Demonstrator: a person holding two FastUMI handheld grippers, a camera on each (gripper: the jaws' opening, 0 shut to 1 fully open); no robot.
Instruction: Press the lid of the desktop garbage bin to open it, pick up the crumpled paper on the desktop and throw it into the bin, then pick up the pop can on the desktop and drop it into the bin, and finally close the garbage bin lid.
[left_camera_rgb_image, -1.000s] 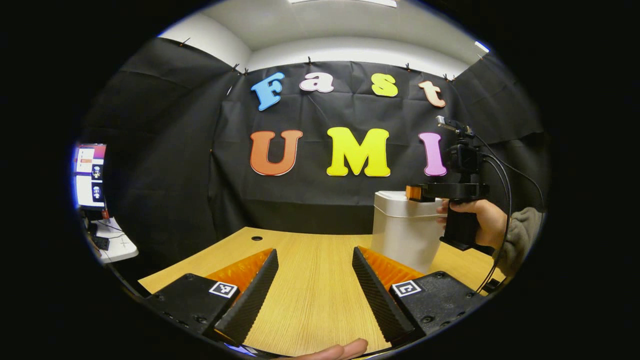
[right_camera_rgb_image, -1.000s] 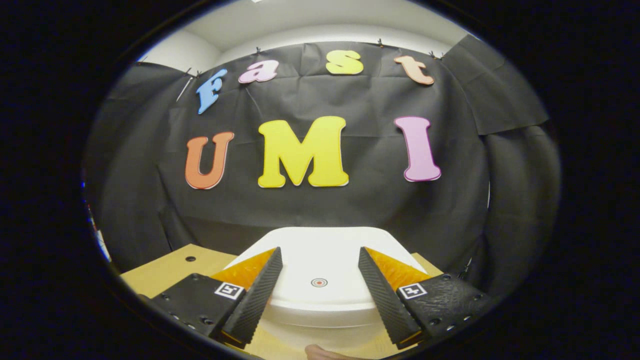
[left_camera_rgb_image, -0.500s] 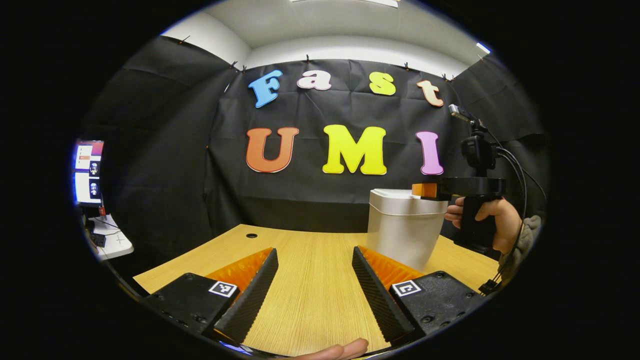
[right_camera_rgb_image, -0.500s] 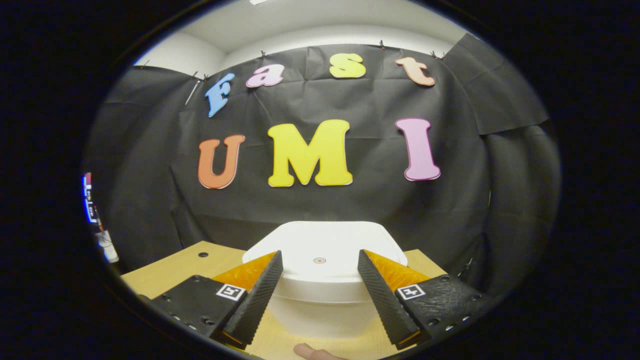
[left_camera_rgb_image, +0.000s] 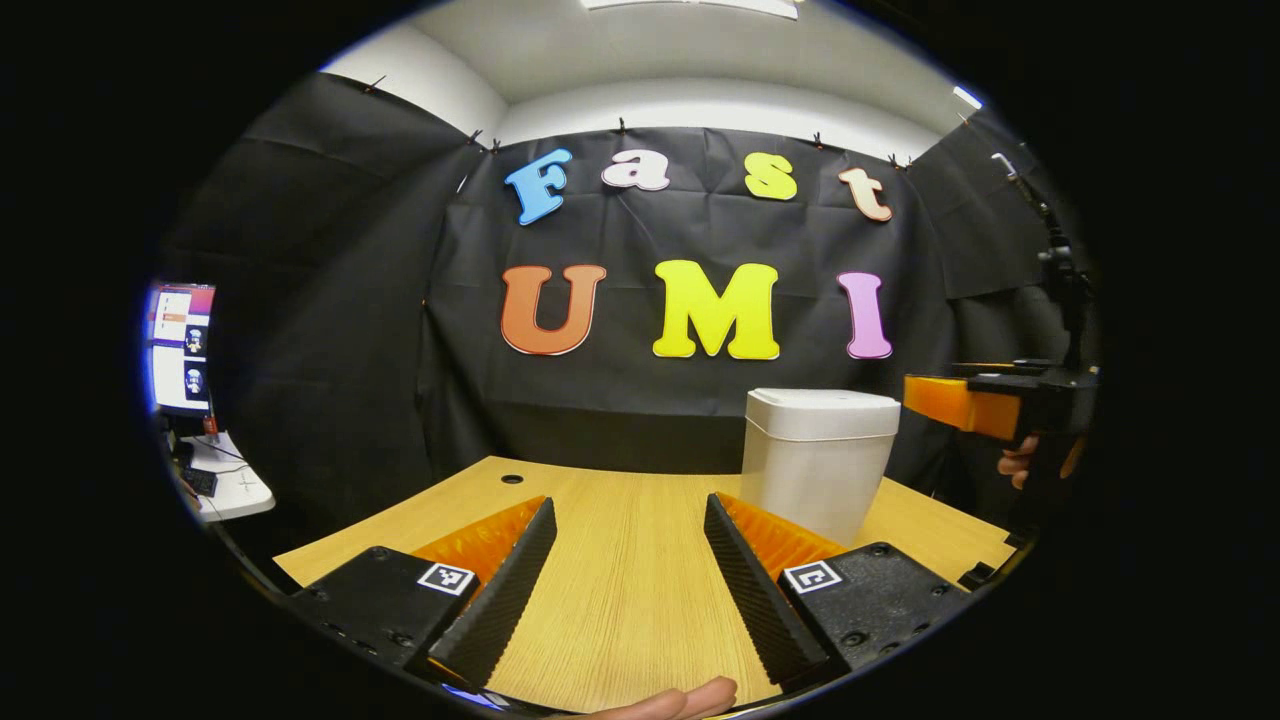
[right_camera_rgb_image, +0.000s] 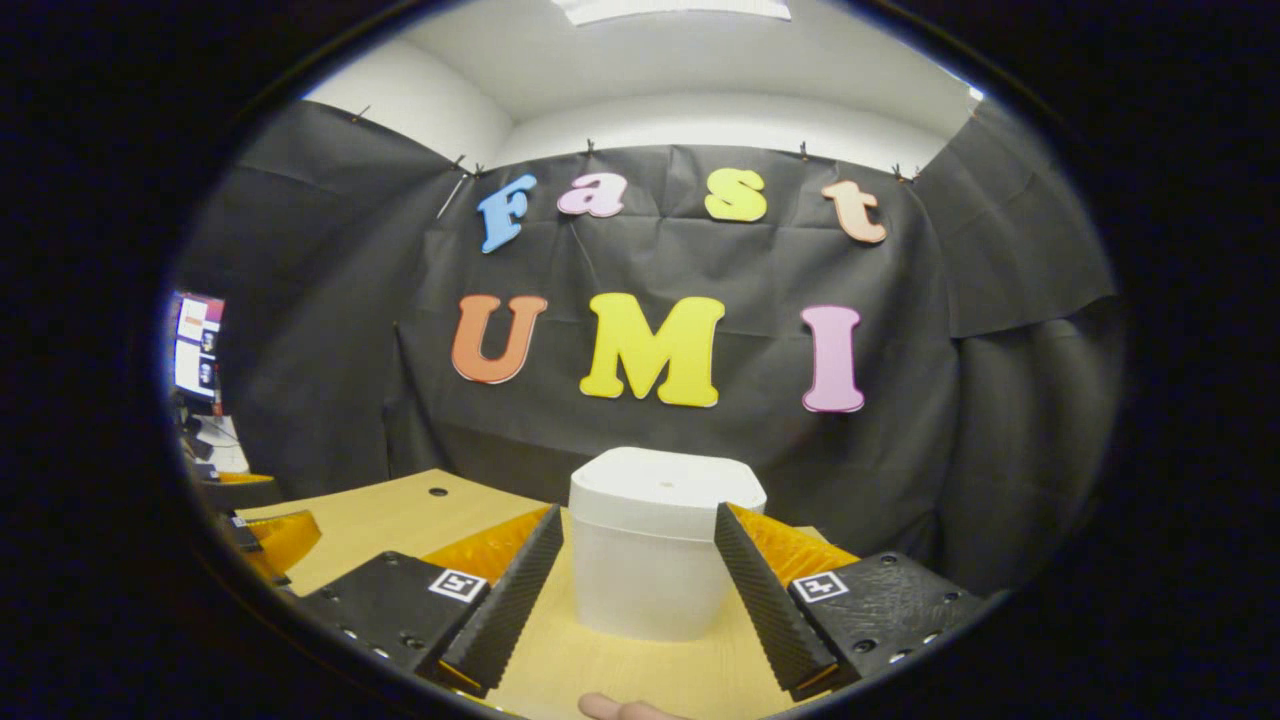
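- Left gripper (left_camera_rgb_image: 625, 560): seen at 6 o'clock in the left gripper view, fingers spread apart, nothing held, above bare wooden table (left_camera_rgb_image: 620, 600).
- Right gripper (right_camera_rgb_image: 635, 570): seen at 6 o'clock in the right gripper view, fingers parted, nothing grasped.
- Bin (right_camera_rgb_image: 660, 555): white, upright on the table, lid (right_camera_rgb_image: 665, 485) closed; framed between the right gripper's fingers, not touched; placed at 3 o'clock in the left gripper view.
- Monitor (left_camera_rgb_image: 180, 350): lit, at 9 o'clock, far off.

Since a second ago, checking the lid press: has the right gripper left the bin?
Yes. In the left gripper view the right gripper has pulled back rightward, clear of the garbage bin.
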